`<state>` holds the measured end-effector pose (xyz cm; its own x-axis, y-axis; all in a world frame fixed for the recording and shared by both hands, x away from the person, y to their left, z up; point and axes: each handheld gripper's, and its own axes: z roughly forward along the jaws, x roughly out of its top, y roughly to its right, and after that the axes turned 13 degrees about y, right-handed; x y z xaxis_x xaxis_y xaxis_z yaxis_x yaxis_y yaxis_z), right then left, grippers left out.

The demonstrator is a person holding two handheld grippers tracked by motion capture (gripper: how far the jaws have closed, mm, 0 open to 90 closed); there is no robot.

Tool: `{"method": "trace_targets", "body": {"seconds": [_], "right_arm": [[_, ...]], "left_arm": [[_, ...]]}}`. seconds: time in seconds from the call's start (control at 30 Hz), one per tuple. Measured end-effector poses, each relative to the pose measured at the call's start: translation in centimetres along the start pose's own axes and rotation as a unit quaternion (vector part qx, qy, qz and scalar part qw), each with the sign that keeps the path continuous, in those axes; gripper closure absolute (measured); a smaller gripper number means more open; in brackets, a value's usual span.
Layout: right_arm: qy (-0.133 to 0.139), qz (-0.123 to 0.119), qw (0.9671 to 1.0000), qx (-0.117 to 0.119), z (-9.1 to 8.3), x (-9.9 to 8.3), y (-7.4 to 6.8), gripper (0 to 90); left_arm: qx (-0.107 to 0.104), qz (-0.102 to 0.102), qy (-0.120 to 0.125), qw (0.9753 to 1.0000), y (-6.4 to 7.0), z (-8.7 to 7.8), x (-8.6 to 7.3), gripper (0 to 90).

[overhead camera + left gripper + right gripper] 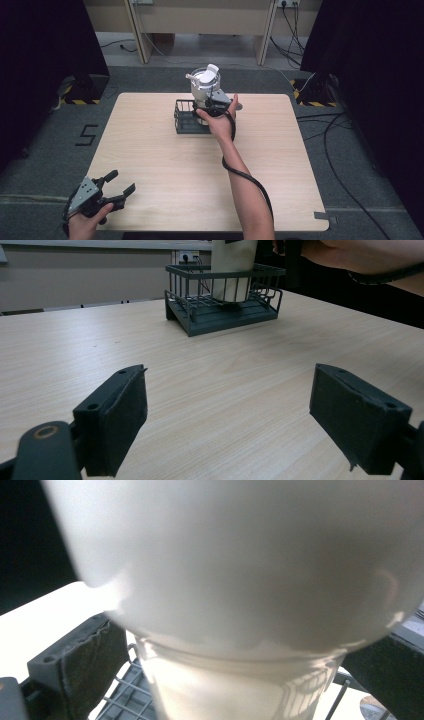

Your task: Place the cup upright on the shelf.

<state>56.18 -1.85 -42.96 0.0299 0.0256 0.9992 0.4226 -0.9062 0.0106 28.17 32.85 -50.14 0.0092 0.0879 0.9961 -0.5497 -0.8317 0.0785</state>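
A pale translucent cup (204, 84) with white pieces sticking out of its top stands inside a dark wire basket (182, 121) at the table's far middle. My right gripper (212, 102) is shut on the cup's side from the near right. In the right gripper view the cup (240, 580) bulges close between both jaws, with basket wires (120, 695) below. I cannot tell whether the cup's base rests on the basket floor. My left gripper (121, 181) is open and holds nothing at the near left corner. Its view shows the basket (220, 320) and cup (232, 265) far ahead.
The light wooden table (165, 165) lies bare between the left gripper and the basket. A black cable runs along the right forearm (245, 180). Dark curtains stand at both sides, and cables cross the grey floor at the right.
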Motion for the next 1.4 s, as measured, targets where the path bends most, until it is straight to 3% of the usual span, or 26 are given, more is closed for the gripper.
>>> {"method": "trace_targets", "body": {"seconds": [1.4], "right_arm": [[0.007,0.002,0.9999,0.011,-4.7,1.2,0.1,6.2]], "left_arm": [[0.003,-0.001,0.002,1.0,0.1,0.0,0.0,14.7]]}}
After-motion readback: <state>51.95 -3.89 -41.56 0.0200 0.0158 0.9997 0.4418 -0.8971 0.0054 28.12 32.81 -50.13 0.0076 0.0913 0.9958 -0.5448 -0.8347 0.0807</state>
